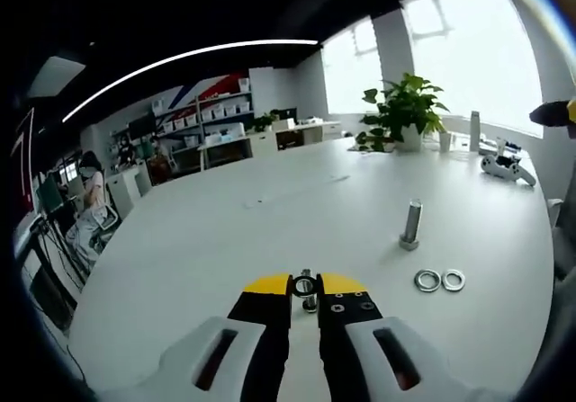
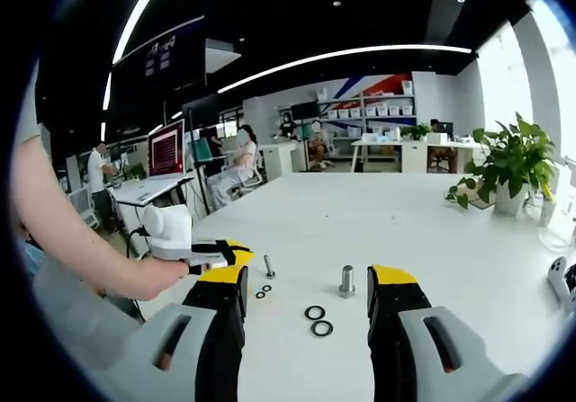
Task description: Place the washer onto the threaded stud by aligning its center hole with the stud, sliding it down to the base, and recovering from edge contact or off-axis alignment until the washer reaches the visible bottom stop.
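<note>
in the left gripper view the left tool [image 1: 305, 287] is pressed together on a washer [image 1: 304, 285] just above a thin stud [image 1: 309, 301], with a stout bolt [image 1: 411, 225] and two more washers [image 1: 439, 281] lying farther right on the white worktop [image 1: 225, 240]. in the right gripper view the right tool [image 2: 309, 285] is spread wide over the worktop, with the bolt [image 2: 346, 281] and two washers [image 2: 318, 320] between its jaws, and the left tool [image 2: 236, 254] near the thin stud [image 2: 268, 266] at left.

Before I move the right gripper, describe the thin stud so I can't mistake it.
On the white table, find the left gripper, shut on a small washer. The thin stud stands upright just past its yellow tips. Its neighbour, the thick stud, is stouter and has two larger washers lying near it.
</note>
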